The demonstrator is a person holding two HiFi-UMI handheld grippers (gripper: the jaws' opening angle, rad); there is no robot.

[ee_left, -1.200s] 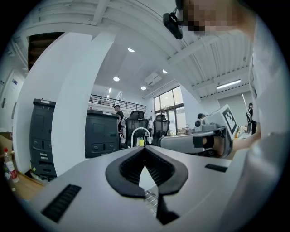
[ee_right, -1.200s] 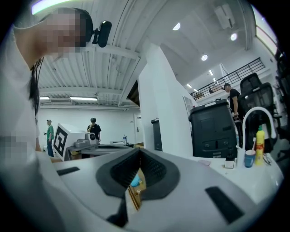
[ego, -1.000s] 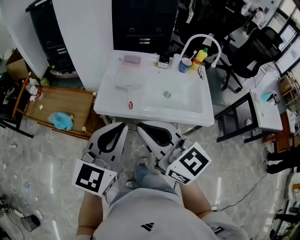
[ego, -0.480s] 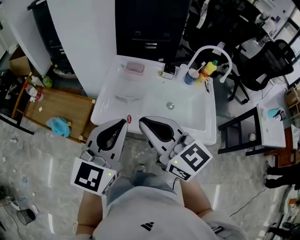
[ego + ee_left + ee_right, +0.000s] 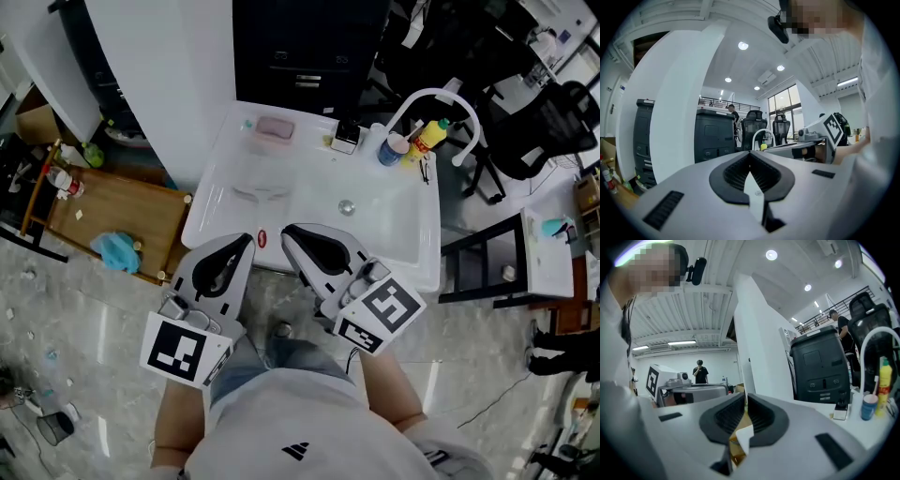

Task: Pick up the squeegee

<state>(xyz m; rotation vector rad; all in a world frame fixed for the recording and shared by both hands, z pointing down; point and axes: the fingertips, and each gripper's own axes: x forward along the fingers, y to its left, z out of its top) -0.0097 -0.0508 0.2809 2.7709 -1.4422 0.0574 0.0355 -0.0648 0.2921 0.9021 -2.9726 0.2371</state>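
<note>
The squeegee [image 5: 261, 194] lies flat on the left counter of the white sink [image 5: 412, 258]. It is pale and see-through, its blade lying crosswise and its handle running toward me to a red end [image 5: 261, 238]. My left gripper [image 5: 247, 243] is shut and empty, its tip just left of that red end in the head view. My right gripper [image 5: 288, 232] is also shut and empty, just right of the red end at the sink's front edge. In the gripper views the left gripper [image 5: 750, 153] and the right gripper [image 5: 744, 394] point level with their pads together.
A pink soap block [image 5: 275, 127], a phone-like block [image 5: 345, 137], a blue cup [image 5: 394, 148] and a yellow bottle [image 5: 431, 134] stand along the sink's back under the white arched faucet [image 5: 441, 95]. A wooden pallet [image 5: 112, 216] lies left, a black cabinet [image 5: 309, 47] behind, chairs right.
Both grippers have moved forward from the floor in front of the sink to its front edge, beside the squeegee's red handle end. Both stayed shut.
</note>
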